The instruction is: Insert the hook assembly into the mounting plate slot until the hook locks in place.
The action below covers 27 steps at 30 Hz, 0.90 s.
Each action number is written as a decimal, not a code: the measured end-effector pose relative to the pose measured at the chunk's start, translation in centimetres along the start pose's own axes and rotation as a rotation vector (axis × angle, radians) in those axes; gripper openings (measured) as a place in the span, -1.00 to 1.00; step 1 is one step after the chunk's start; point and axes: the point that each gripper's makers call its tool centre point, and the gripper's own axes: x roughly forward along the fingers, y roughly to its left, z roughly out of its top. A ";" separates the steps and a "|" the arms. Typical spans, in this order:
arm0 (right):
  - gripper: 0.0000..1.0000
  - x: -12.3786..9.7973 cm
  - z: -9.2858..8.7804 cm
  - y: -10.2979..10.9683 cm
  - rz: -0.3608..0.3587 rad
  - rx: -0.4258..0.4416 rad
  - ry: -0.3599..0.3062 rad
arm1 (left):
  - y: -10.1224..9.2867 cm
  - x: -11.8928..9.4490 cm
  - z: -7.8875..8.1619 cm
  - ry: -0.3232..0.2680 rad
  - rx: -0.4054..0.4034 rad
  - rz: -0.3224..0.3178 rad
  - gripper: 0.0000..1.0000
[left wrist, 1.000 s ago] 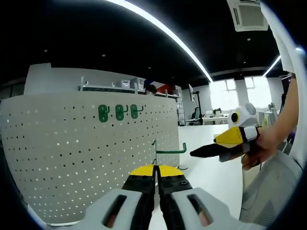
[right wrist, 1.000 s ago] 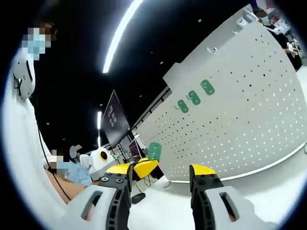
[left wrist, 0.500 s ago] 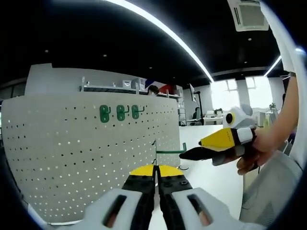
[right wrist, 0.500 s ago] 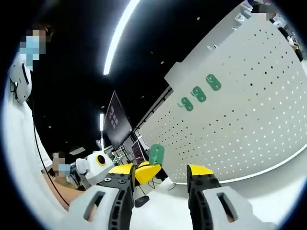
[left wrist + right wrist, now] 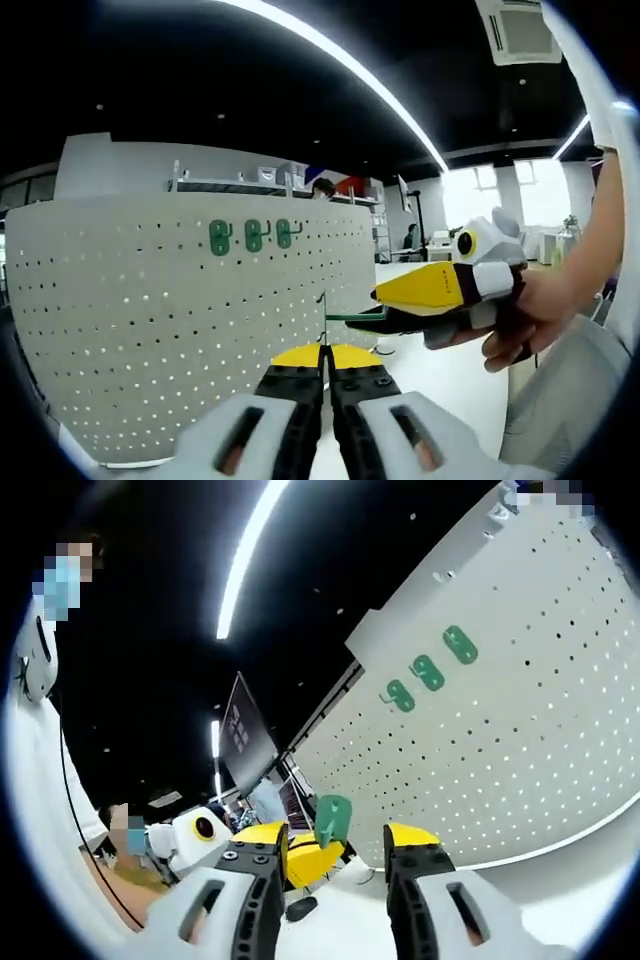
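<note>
My left gripper (image 5: 323, 350) is shut on the thin stem of a green wire hook (image 5: 345, 316), whose arm runs off to the right. My right gripper (image 5: 363, 311) comes in from the right, held by a hand, with its yellow and black jaws on either side of that arm. In the right gripper view, the right gripper (image 5: 335, 832) stands open, and the hook's green plate (image 5: 333, 818) sits between its jaws, in front of the left gripper's yellow jaw (image 5: 312, 862). The white pegboard (image 5: 150, 330) stands upright behind, also seen as pegboard (image 5: 520, 750).
Three green hook plates (image 5: 251, 236) are mounted in a row near the pegboard's top; they show as green plates (image 5: 428, 672) in the right gripper view. A white tabletop (image 5: 440, 370) lies below. A person's hand (image 5: 530, 325) and sleeve are at the right.
My right gripper has moved left toward the hook, and its jaws now flank the hook's arm. In the right gripper view the green plate has come in between the jaws. The left gripper holds still.
</note>
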 end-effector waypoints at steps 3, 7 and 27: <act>-0.45 0.2 -0.1 -0.1 -0.003 0.012 0.005 | 0.0 0.0 0.0 0.001 0.003 0.004 -0.98; -0.54 0.4 -0.1 0.0 0.000 0.036 0.003 | 0.1 0.0 -0.1 0.005 -0.002 0.010 -0.98; -0.85 1.5 -0.8 0.2 -0.004 0.037 0.029 | 0.2 -0.1 -0.3 0.006 0.003 0.024 -0.98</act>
